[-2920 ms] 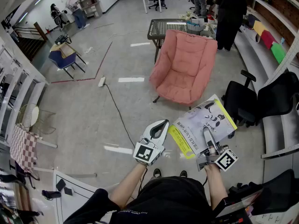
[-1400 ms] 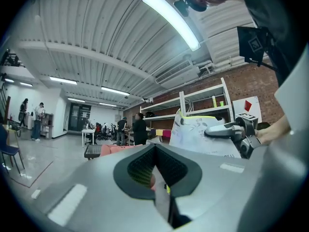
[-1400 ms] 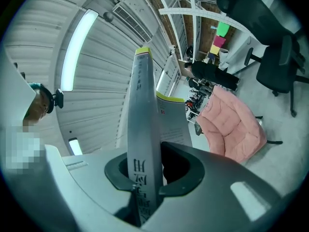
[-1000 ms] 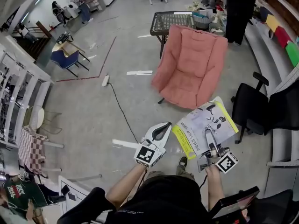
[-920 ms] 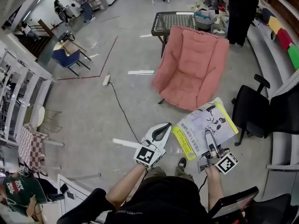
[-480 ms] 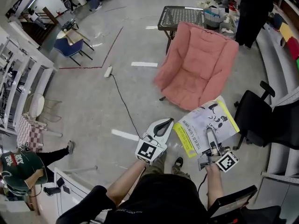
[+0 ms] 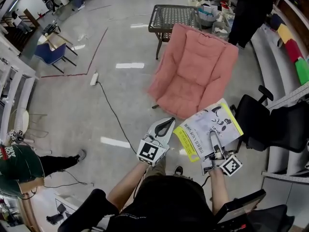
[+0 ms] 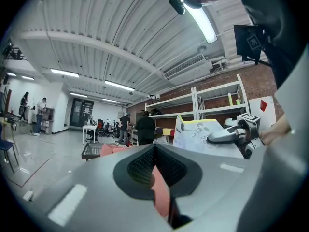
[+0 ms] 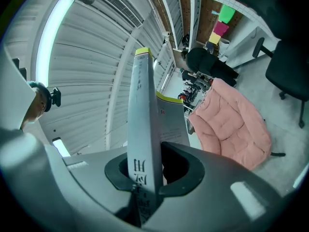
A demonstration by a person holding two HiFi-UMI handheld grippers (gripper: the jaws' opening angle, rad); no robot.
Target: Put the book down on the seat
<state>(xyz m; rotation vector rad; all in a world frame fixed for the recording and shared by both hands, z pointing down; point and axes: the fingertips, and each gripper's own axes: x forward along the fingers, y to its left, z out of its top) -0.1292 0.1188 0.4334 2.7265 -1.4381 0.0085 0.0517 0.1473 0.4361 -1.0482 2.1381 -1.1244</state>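
One pink armchair (image 7: pixel 193 71), office chair (image 7: pixel 253 122) beside, table (image 7: pixel 171 16) behind, right tool (image 7: pixel 213 139) gripping book (image 7: pixel 197 131)

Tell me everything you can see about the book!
The book is thin and closed, with a pale, paper-looking cover, black cartoon drawings, black print and yellow strips along two edges. The right gripper pinches its near edge, jaws closed on it, holding it in the air, tilted, with the cover facing up. It is near the front of the pink armchair, not on the seat yet. Nothing else touches it.
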